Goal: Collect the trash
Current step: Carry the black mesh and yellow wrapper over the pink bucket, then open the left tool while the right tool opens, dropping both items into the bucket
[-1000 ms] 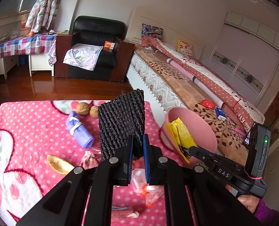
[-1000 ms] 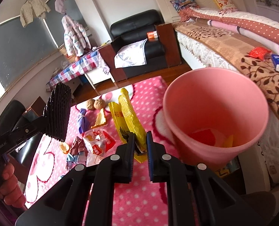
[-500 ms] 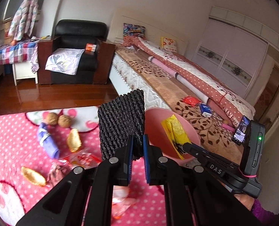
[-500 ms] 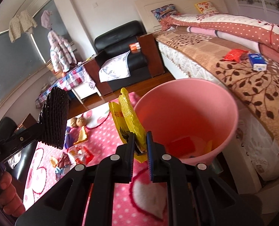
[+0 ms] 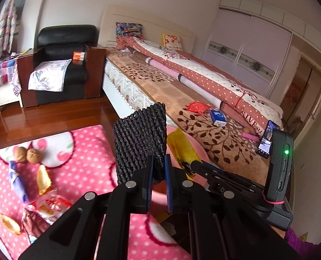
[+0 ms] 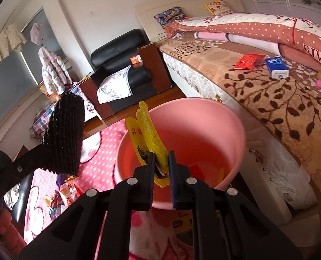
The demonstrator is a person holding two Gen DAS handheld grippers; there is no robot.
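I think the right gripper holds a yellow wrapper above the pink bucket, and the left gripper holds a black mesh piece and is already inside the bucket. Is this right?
Not quite. The left gripper does grip the black mesh piece, but the right wrist view shows it off to the side over the pink rug, not inside the pink bucket. The right gripper does hold the yellow wrapper above the bucket.

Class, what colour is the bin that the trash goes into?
Pink. The bin shows best in the right wrist view.
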